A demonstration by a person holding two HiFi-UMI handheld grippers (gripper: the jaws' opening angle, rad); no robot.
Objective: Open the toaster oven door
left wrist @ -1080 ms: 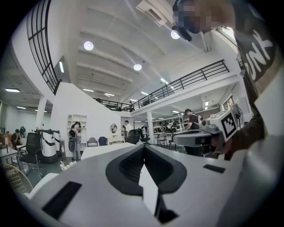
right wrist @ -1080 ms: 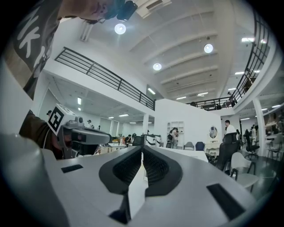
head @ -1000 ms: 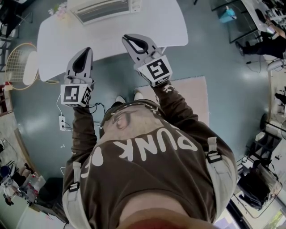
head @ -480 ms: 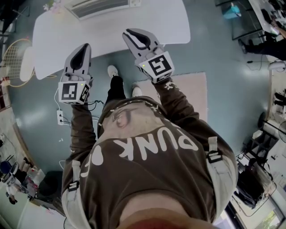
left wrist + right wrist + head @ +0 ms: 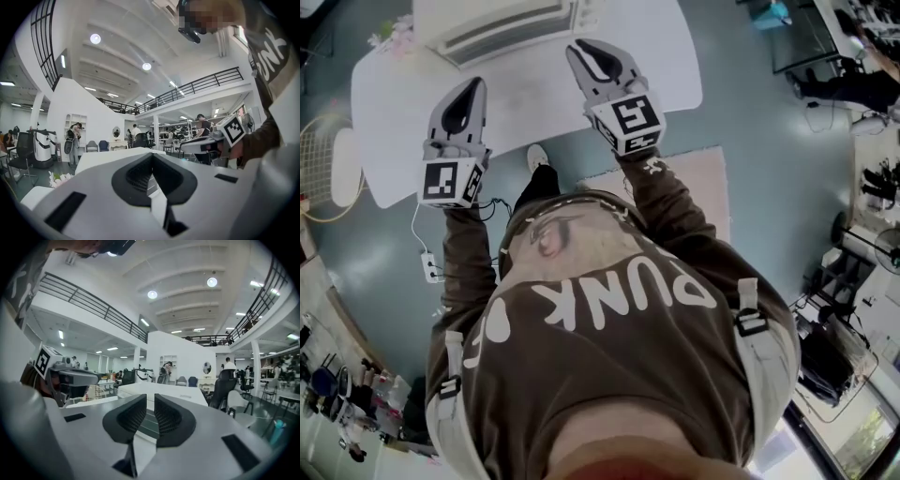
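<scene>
Because the upper edge of the head view cuts through it, the toaster oven (image 5: 502,23) shows only in part; its door and handle cannot be made out in any view. The person's torso hides the floor directly below both arms.

The left gripper (image 5: 473,86) hovers over the near edge of the white table (image 5: 661,56). Its jaws are pressed together at the tips, with nothing between them. Bare tabletop lies ahead of it, up to the oven. The table's rounded left end lies out to its left.

The oven sits ahead of both grippers on the far part of the table. Its long axis runs left to right, and a slatted face is turned toward the person.

The right gripper (image 5: 581,49) reaches farther forward, with its tips near the oven's right end. Its jaws stand narrowly apart and hold nothing; the oven's slats show through the gap. Clear tabletop extends to its right.
</scene>
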